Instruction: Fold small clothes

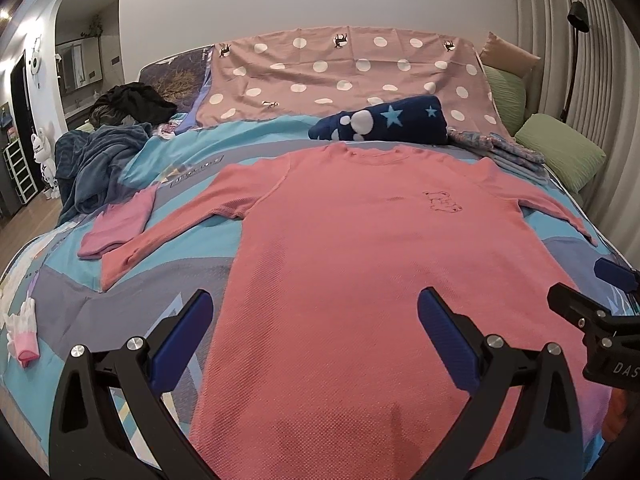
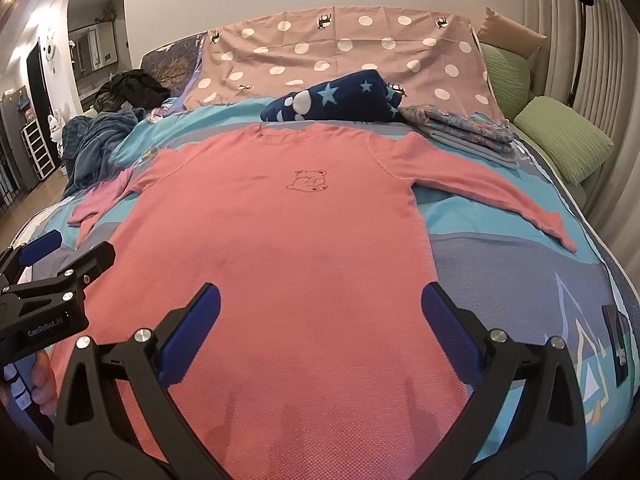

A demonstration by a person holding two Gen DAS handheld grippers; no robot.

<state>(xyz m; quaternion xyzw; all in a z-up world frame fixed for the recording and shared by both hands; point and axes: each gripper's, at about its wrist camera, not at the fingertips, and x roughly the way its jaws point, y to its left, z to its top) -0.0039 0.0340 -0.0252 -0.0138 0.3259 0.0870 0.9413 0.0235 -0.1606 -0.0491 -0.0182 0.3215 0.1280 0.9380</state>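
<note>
Two gloves (image 1: pixel 22 330), left view only.

Both cameras sit low near the foot of the bed (image 1: pixel 280 136), close above the pink shirt (image 1: pixel 360 240), and look forward along their own fingers toward the dotted cover (image 1: pixel 340 76) and the wall; the left wrist view stands over the shirt's left part, with the right gripper (image 1: pixel 600 300) at its right edge; the right wrist view stands further right, with the left gripper (image 2: pixel 56 264) at its left edge; both share the shirt, the star blanket (image 2: pixel 336 100) and the green pillows (image 2: pixel 560 136).
</note>
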